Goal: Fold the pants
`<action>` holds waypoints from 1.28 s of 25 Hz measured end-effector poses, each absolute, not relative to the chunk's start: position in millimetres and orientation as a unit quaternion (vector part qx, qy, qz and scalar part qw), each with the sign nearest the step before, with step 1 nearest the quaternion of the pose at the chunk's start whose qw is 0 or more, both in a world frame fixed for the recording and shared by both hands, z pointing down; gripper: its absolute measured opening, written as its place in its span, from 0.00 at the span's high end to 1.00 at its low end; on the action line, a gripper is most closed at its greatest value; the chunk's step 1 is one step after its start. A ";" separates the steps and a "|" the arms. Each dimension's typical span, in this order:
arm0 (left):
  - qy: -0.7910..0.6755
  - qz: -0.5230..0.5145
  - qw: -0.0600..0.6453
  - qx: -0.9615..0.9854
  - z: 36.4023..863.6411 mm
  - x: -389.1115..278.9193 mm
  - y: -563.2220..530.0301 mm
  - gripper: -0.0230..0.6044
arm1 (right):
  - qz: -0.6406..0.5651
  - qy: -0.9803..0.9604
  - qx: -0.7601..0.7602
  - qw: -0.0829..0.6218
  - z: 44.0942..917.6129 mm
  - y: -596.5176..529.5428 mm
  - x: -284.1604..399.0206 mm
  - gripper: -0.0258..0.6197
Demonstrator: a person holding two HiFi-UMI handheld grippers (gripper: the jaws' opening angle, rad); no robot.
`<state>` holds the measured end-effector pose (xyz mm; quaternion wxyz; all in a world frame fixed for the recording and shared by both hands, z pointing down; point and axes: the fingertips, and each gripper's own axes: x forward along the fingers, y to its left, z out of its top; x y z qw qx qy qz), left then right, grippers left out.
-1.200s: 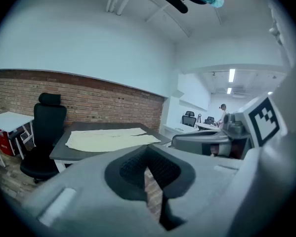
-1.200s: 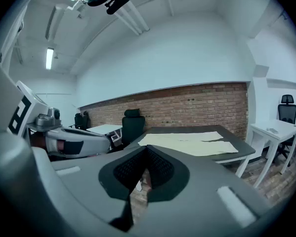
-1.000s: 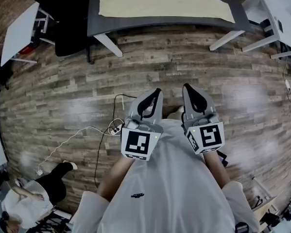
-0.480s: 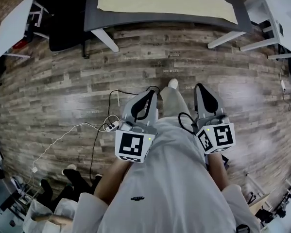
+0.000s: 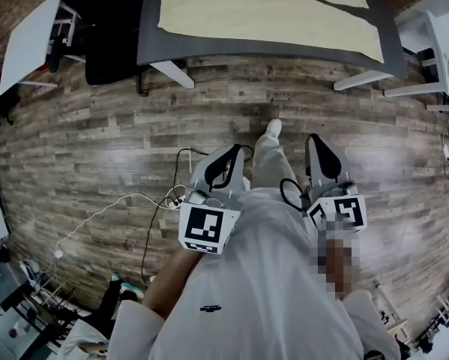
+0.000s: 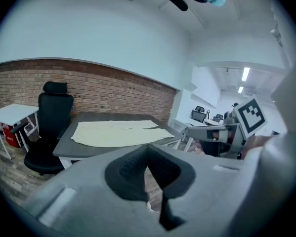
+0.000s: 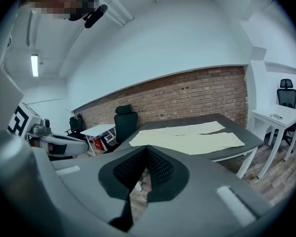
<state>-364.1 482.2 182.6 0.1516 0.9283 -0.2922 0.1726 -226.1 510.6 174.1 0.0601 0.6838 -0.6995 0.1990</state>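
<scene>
Cream pants lie spread flat on a dark grey table at the top of the head view, a good stretch of floor away from me. They also show in the left gripper view as the pants and in the right gripper view as the pants. My left gripper is held in front of my body, shut and empty. To its right my right gripper is shut too, with nothing in it. Both point toward the table.
A black office chair stands at the table's left end, next to a small white table. Another white desk is at the right. A white cable with a power strip runs over the wooden floor near my feet.
The table and pants have come closer and sit larger at the top of the head view. My leg has stepped forward between the grippers, which stay shut.
</scene>
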 end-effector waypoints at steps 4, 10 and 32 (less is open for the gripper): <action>-0.285 0.202 0.136 0.927 189.1 -329.7 445.0 0.96 | 0.193 -0.693 0.692 0.055 173.8 475.0 -180.1 0.96; -0.267 0.230 0.114 0.929 188.6 -259.9 399.4 0.96 | 0.205 -0.690 0.693 0.031 179.5 432.1 -105.3 0.96; -0.166 0.315 0.100 0.929 240.3 -120.0 291.7 0.96 | 0.232 -0.640 0.730 0.059 205.3 339.1 33.0 0.96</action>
